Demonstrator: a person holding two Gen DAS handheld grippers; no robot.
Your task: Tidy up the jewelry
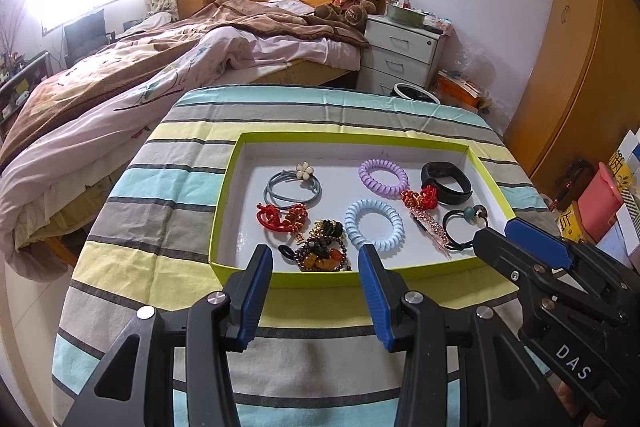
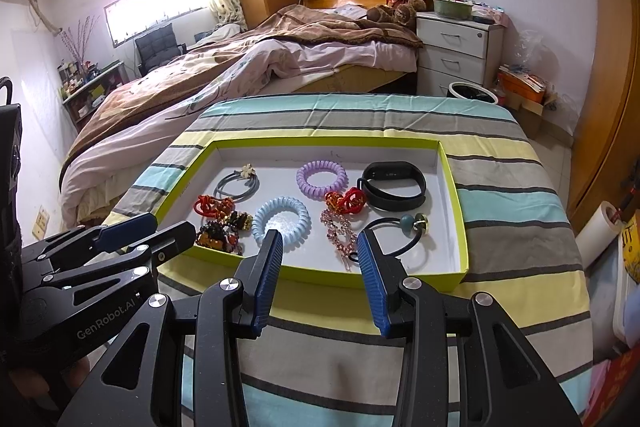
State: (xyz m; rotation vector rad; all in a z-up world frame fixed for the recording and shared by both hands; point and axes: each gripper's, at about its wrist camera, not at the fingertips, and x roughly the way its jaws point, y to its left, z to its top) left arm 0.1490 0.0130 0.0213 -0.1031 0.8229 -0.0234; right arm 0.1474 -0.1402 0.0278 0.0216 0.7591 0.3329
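A lime-rimmed white tray [image 1: 352,137] [image 2: 328,141] lies on the striped cloth. Inside it are grey hair ties with a flower [image 1: 294,185], a purple spiral tie [image 1: 383,175], a blue spiral tie [image 2: 281,221], a black wristband [image 2: 394,185], two red knot ornaments [image 1: 280,217], a bead pile [image 1: 320,251], a pink rhinestone clip [image 2: 340,231] and a black tie with a teal bead [image 2: 400,227]. My left gripper [image 1: 316,259] hovers open at the tray's near edge, over the beads. My right gripper [image 2: 320,241] hovers open near the clip. Neither holds anything.
The striped table [image 1: 280,347] stands beside a bed [image 1: 140,79] with rumpled quilts on the left. Behind it are a white nightstand [image 1: 404,51] and a bin [image 2: 472,93]. A wooden wardrobe [image 1: 580,67] and stacked boxes [image 1: 608,203] crowd the right side.
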